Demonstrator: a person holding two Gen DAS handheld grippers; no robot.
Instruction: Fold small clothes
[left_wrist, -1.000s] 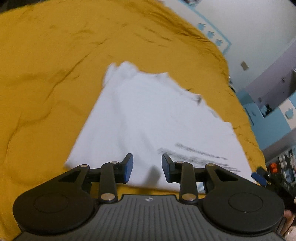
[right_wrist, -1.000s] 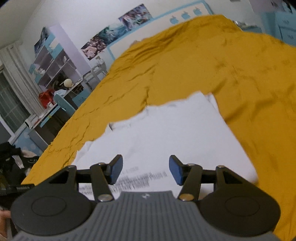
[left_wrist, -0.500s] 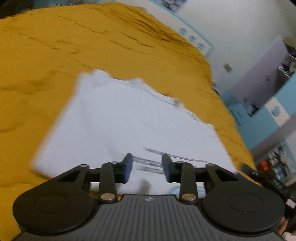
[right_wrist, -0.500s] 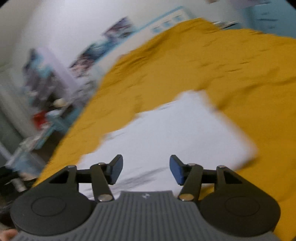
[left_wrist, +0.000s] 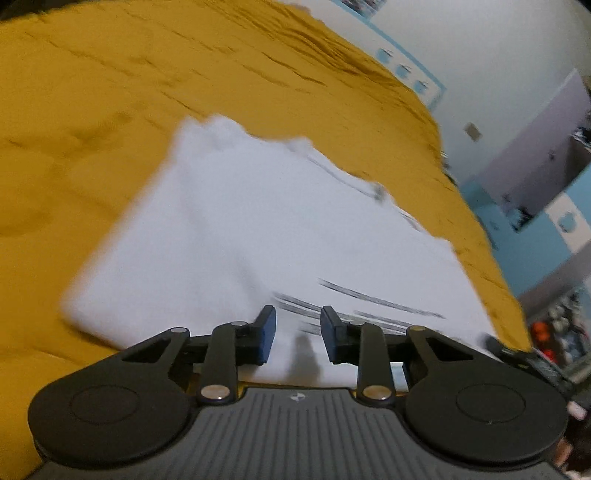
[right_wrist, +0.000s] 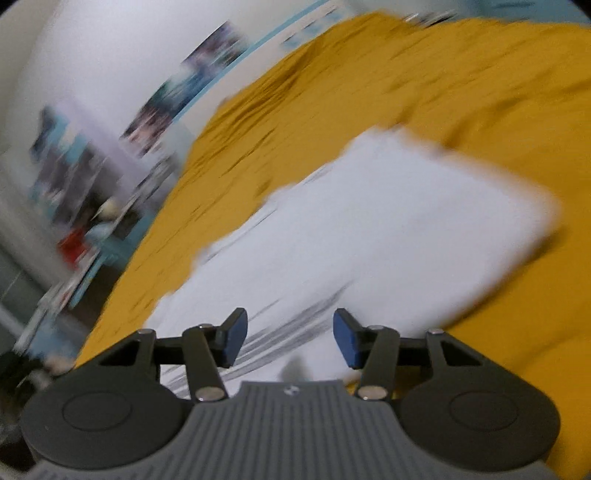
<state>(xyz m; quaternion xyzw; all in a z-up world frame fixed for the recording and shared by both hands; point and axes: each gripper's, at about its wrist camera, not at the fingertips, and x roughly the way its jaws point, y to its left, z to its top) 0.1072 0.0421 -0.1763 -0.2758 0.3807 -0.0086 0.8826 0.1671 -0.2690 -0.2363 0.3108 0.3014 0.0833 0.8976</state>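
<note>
Shirt: while it lies flat on the bedspread, the shirt spreads toward 12 o'clock (blurred).
Left gripper: jaws apart, closing, nothing clamped.
Right gripper: jaws apart, closing, nothing clamped.

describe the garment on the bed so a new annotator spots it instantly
Find the big mustard-yellow bedspread that fills most of both wrist views. The white garment lies flat on it, just ahead of both grippers. It is the only white thing there, with dark lines of print near its close edge.

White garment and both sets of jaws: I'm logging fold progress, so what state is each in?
white garment: lying flat on the mustard bedspread, partly folded, held by neither gripper.
left gripper: jaws apart and closing, nothing pinched.
right gripper: jaws apart and closing, nothing pinched.
</note>
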